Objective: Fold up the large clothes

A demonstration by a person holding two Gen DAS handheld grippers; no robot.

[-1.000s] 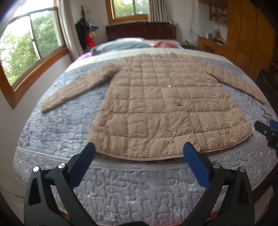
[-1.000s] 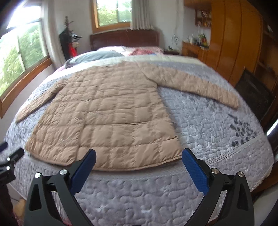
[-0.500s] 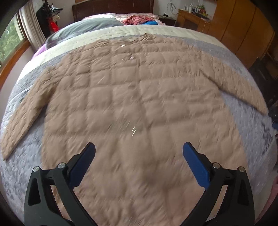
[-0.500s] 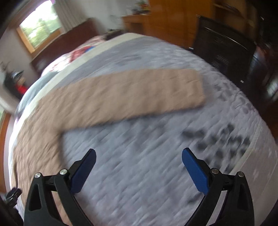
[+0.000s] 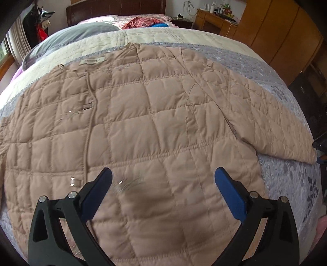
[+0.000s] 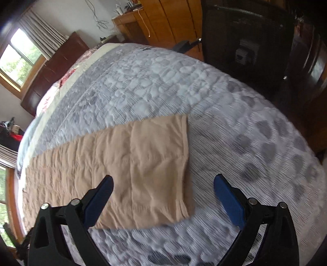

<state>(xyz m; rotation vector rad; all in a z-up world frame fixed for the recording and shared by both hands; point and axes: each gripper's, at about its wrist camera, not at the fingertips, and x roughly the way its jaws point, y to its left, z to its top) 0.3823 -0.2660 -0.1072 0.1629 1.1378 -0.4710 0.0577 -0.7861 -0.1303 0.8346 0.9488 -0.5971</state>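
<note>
Both tools wide open, empty, above coat.

A home bedroom. A large bed with a grey quilted cover fills the near view. Beyond it stand a dark headboard, wooden wardrobes on the right and a curtained window.

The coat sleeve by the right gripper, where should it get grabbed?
Probably at the cuff, the sleeve's free end. It lies flat on the bedspread with its straight edge facing the open right gripper. Come from the cuff side and pinch that edge; the sleeve can then fold over the coat body.
</note>
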